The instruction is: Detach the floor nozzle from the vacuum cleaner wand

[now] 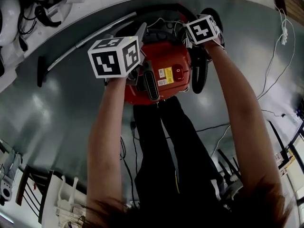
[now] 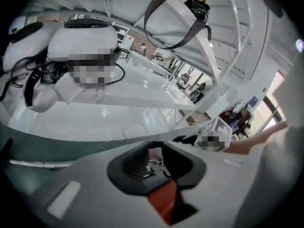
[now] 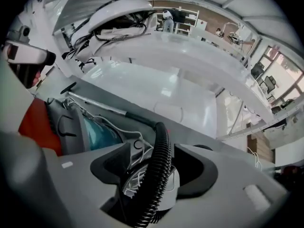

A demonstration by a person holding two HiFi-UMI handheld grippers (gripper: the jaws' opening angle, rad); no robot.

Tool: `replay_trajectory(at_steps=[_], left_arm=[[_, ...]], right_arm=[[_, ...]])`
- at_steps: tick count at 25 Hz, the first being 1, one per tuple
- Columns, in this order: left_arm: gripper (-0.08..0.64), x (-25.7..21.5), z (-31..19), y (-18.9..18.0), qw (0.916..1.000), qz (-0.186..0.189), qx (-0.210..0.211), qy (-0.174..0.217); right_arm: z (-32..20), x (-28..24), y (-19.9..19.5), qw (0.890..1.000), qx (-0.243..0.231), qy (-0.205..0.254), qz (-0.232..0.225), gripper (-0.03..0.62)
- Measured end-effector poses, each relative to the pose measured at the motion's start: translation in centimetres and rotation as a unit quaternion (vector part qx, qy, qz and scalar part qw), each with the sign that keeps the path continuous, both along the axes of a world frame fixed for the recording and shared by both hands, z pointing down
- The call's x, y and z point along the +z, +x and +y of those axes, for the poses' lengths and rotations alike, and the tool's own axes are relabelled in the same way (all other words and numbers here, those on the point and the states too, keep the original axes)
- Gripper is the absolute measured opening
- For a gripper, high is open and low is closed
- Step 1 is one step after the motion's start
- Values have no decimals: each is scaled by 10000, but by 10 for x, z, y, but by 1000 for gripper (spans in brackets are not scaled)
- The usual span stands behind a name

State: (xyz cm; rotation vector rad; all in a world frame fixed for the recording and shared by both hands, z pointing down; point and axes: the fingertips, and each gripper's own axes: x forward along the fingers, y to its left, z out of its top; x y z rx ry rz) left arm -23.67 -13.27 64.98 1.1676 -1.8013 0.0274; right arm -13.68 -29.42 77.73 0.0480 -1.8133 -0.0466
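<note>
Nozzle [image 1: 41, 71]: dark bar on the floor [image 1: 61, 118], at the left end of the wand [image 1: 80, 47], well apart from both grippers. Wand: silver tube; in the head view its long axis slants from beside the canister [image 1: 166, 75] down-left to the nozzle. Left gripper [image 2: 152, 164]: jaws slightly apart, nothing between the pads, red canister showing beyond the gap. It is the nearer gripper to the joint, which lies to its left. Right gripper [image 3: 156, 175]: jaws wide apart, hose [image 3: 161, 141] running through the gap, pads seemingly not pressing on it. It is the farther gripper, across the canister.
</note>
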Motion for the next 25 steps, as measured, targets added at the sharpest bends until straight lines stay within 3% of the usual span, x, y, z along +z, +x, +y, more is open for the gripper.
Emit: replay_trajectory(at_steps=[5, 11, 15, 18, 20, 25], left_arm=[[92, 13, 2, -1, 9999, 74, -126, 31], [89, 15, -2, 1, 10000, 37, 22, 74], [89, 13, -2, 0, 9998, 98, -20, 168], [89, 15, -3, 3, 9998, 103, 76, 128], [89, 16, -4, 4, 9998, 103, 137, 69], [37, 21, 8, 2, 9995, 190, -164, -190]], right_arm=[[-4, 28, 17, 9977, 10, -30, 676, 311], [-14, 46, 27, 9917, -115, 288, 1247, 310], [-20, 53, 37, 9867, 117, 460, 1554, 215], [-18, 50, 41, 9864, 239, 472, 1558, 197], [-16, 41, 38, 9897, 450, 311, 1326, 189], [-5, 10, 46, 9914, 864, -232, 958, 181]])
